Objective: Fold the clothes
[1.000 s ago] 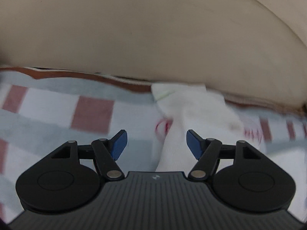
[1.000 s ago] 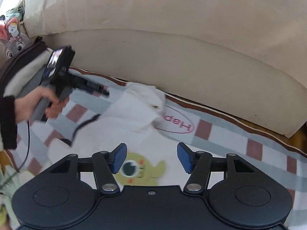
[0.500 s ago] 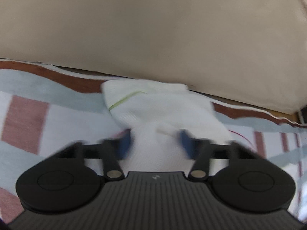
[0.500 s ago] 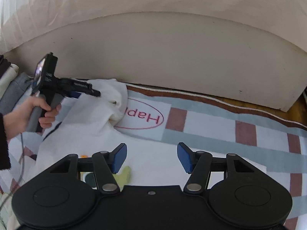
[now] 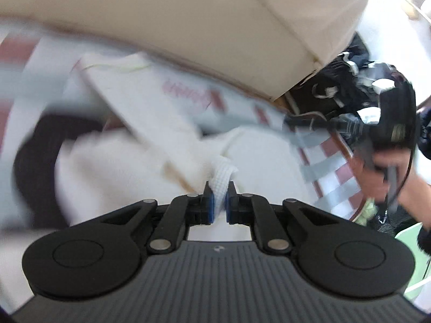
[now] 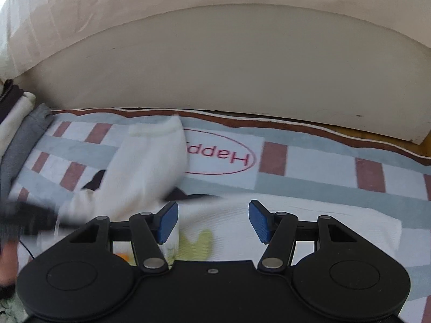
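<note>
Checked blanket (image 6: 309, 185) lying below cream cushion wall (image 6: 242, 62), red "Happy" oval (image 6: 221, 156) printed on blanket. White garment (image 6: 150, 167) lying on blanket, sleeve draping just left of oval, body spreading below oval with yellow-green print (image 6: 199, 242). Left gripper (image 5: 218, 204) fingers closing, clenching fold of white garment between blue pads. Right gripper (image 6: 212, 219) fingers standing released above garment body, gripping nothing. Grey folded clothes (image 6: 24, 140) sitting at blanket's left edge. Left-wrist view blurring heavily.
</note>
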